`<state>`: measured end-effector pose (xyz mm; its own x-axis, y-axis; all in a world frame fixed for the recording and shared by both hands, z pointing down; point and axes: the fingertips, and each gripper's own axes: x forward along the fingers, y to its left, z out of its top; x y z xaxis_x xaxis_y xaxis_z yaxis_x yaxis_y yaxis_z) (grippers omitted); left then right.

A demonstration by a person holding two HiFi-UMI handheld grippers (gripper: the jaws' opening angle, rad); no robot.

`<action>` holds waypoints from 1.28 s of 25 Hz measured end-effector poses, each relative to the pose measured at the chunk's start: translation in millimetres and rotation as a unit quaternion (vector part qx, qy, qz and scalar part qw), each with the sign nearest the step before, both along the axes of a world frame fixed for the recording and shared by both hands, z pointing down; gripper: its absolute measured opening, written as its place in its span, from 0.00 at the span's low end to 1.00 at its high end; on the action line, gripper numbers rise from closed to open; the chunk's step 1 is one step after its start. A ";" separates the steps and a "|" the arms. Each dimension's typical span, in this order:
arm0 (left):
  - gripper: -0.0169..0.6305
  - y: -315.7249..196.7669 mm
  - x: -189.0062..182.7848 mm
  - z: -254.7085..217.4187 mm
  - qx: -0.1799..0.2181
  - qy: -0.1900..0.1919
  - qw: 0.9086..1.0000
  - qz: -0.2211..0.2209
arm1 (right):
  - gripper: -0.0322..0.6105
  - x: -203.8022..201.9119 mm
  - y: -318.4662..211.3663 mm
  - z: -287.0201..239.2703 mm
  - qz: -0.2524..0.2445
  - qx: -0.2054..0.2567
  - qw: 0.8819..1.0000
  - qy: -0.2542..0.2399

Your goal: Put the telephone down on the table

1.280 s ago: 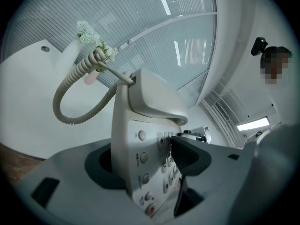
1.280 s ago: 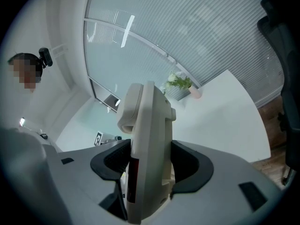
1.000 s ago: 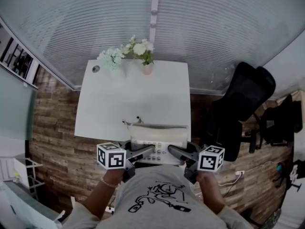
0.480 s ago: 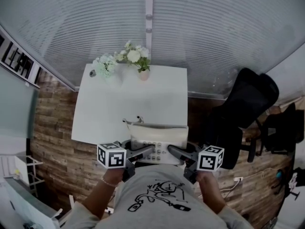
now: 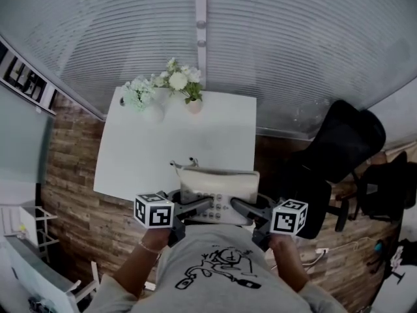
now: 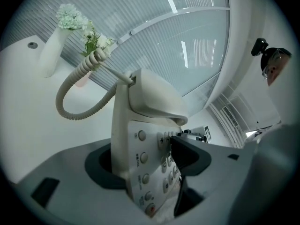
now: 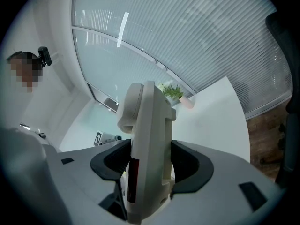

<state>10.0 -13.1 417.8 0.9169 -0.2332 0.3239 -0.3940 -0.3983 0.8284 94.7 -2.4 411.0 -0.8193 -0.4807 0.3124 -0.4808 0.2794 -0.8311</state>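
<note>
Cream plastic telephone (image 5: 218, 189) hangs clamped by its two ends between the left hand-held gripper (image 6: 154, 170) and the right hand-held gripper (image 7: 150, 172), each closed on it, near the edge of the white surface (image 5: 163, 145) ahead. Carrying seems underway; next, advance, lower it level, then release.

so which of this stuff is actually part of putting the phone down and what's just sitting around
In the job:
telephone, clamped by the left gripper and the right gripper
white table it goes on

Just lying about:
white vase of flowers
pink pot of flowers
black office chair beside the table
</note>
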 end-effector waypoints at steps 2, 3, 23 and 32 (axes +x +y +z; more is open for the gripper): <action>0.48 -4.0 2.6 1.2 -0.001 0.000 1.000 -0.001 | 0.49 2.5 -4.0 1.6 -0.001 -0.002 1.000 -0.001; 0.48 -6.1 3.8 1.6 -0.001 -0.001 1.000 -0.001 | 0.49 3.7 -6.1 2.2 -0.002 -0.003 1.000 -0.001; 0.48 -33.2 -12.8 14.2 -0.029 -0.005 1.000 0.011 | 0.49 -12.8 -32.1 13.9 0.011 -0.026 1.000 -0.002; 0.48 -38.9 -13.2 35.0 -0.052 -0.007 0.998 0.025 | 0.49 -13.7 -36.1 34.4 0.022 -0.049 0.999 -0.003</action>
